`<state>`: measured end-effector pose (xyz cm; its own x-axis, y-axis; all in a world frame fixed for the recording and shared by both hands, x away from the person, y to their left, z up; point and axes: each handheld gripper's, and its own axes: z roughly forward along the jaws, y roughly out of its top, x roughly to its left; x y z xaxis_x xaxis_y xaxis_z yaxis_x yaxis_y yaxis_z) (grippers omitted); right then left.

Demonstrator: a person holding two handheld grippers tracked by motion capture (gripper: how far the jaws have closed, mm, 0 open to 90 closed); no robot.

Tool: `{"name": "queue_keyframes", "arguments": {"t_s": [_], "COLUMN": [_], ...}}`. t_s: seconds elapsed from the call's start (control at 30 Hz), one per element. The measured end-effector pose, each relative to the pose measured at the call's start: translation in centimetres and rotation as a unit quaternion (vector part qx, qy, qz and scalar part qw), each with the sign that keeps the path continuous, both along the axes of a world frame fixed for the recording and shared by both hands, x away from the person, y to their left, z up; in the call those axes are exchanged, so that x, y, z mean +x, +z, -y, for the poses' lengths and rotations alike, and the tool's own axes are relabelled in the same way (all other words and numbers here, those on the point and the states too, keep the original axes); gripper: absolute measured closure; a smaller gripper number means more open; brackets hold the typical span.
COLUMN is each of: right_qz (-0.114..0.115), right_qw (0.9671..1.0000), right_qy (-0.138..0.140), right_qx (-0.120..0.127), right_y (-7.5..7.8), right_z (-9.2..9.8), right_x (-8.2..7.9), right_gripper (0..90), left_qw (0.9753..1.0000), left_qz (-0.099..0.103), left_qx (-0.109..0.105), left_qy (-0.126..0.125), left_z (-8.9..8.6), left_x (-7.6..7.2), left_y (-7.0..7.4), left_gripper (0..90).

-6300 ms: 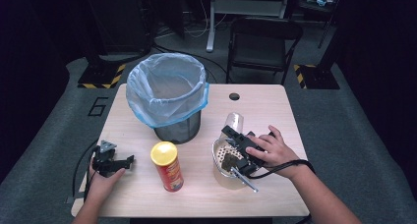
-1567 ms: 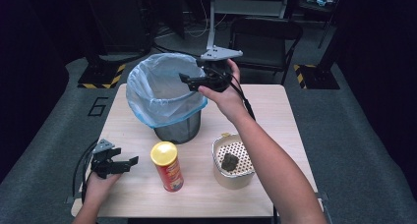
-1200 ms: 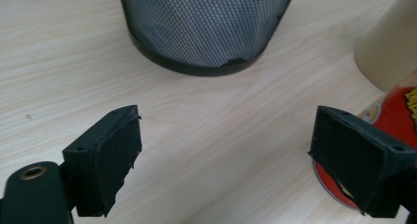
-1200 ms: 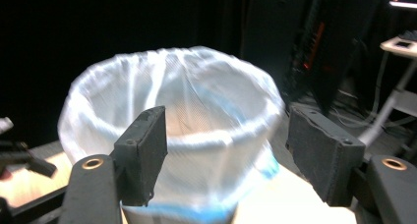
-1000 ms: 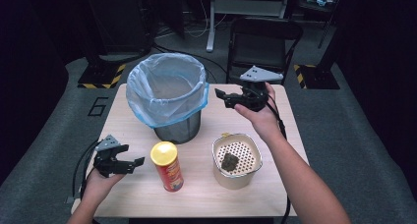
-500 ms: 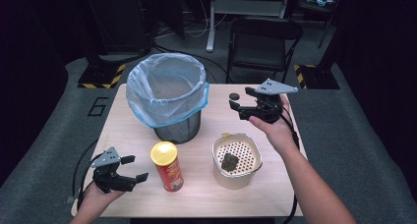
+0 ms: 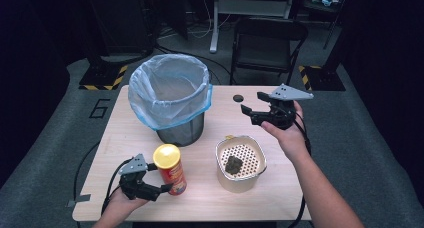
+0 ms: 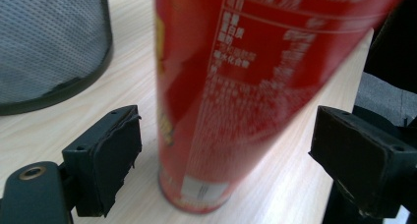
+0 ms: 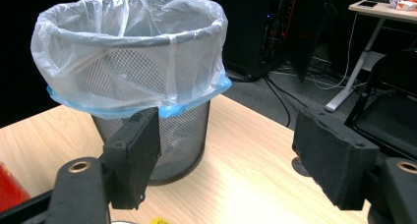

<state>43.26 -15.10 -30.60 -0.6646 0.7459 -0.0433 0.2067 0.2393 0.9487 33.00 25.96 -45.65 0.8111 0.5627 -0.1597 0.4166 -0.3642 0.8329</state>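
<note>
A light wooden tabletop [image 7: 125, 138] carries a black mesh bin [image 7: 172, 100] lined with a pale blue plastic bag, a red canister [image 7: 170, 169] with a yellow lid, and a cream basket [image 7: 240, 163] with a perforated floor. A dark lump [image 7: 233, 164] lies in the basket, near its middle. A small black disc [image 7: 238, 98] sits on the tabletop between the bin and the right tool.

The left tool [image 7: 156, 189] is low at the front left of the tabletop, held in the person's left hand [image 7: 122, 203]. Its 2 jaws stand wide apart with the canister upright between them; in the left gripper view the canister [image 8: 255, 86] rises in the gap and neither jaw touches it. The bin's mesh wall [image 8: 49, 42] shows at that view's upper left, apart from the canister.

The right tool [image 7: 248, 113] is held above the tabletop's right side by the right hand [image 7: 287, 135], behind the basket, pointing left toward the bin. Its jaws are spread apart with nothing between them. The right gripper view looks at the bin [image 9: 142, 81] standing upright. A black chair [image 7: 267, 40] stands beyond the tabletop's far edge.
</note>
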Motion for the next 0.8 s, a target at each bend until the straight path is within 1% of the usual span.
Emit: {"name": "queue_keyframes", "arguments": {"t_s": [0.07, 0.1, 0.13, 0.2, 0.27, 0.3, 0.33, 0.37, 0.43, 0.47, 0.5, 0.63, 0.8], "right_qz": [-0.001, -0.005, -0.003, -0.006, -0.009, -0.010, -0.009, -0.011, -0.011, -0.013, -0.013, -0.015, -0.018], "right_qw": [1.0000, 1.0000, 1.0000, 1.0000, 0.9999, 0.9999, 0.9999, 0.9999, 0.9998, 0.9997, 0.9997, 0.9996, 0.9996], "right_qy": [0.001, -0.001, -0.001, -0.002, -0.007, -0.008, -0.009, -0.012, -0.016, -0.019, -0.019, -0.021, -0.020], "right_qx": [0.000, 0.001, 0.000, 0.001, 0.001, 0.000, 0.001, 0.002, 0.001, 0.004, 0.001, 0.007, 0.007], "right_y": [-0.2, -0.2, -0.3, -0.5, -0.8, -0.9, -1.0, -1.1, -1.3, -1.4, -1.4, -1.8, -2.5], "right_z": [0.3, 0.4, 0.5, 0.8, 1.1, 1.2, 1.4, 1.6, 2.0, 2.1, 2.3, 2.6, 2.6], "right_x": [-0.1, -0.2, -0.2, -0.3, -0.4, -0.4, -0.4, -0.4, -0.4, -0.5, -0.5, -0.5, -0.6], "right_gripper": [25.7, 25.7, 25.7, 25.7, 25.7, 25.7, 25.7, 25.7, 25.7, 25.8, 25.7, 25.8, 25.8], "left_qw": [1.0000, 0.9999, 0.9999, 0.9999, 0.9998, 0.9998, 0.9998, 0.9997, 0.9993, 0.9991, 0.9991, 0.9988, 0.9983], "left_qz": [0.001, 0.002, 0.007, 0.012, 0.015, 0.016, 0.015, 0.021, 0.033, 0.033, 0.034, 0.038, 0.043], "left_qx": [0.008, 0.010, 0.008, 0.007, 0.008, 0.013, 0.010, 0.009, 0.019, 0.025, 0.026, 0.030, 0.038], "left_qy": [0.000, 0.001, 0.006, 0.006, 0.006, 0.002, 0.000, 0.003, 0.004, 0.002, 0.004, 0.005, 0.009], "left_z": [0.4, 0.5, 0.7, 0.8, 0.9, 0.9, 0.9, 1.0, 1.1, 1.1, 1.2, 1.2, 1.1], "left_x": [0.4, 0.5, 0.5, 0.6, 0.6, 0.6, 0.6, 0.5, 0.3, 0.3, 0.3, 0.2, 0.2], "left_y": [-0.5, -0.7, -0.9, -1.1, -1.5, -1.6, -1.7, -1.7, -1.6, -1.5, -1.4, -1.3, -1.2], "left_gripper": [11.5, 11.5, 11.6, 12.1, 14.5, 16.8, 18.9, 21.2, 22.1, 22.4, 22.6, 23.2, 23.4]}}
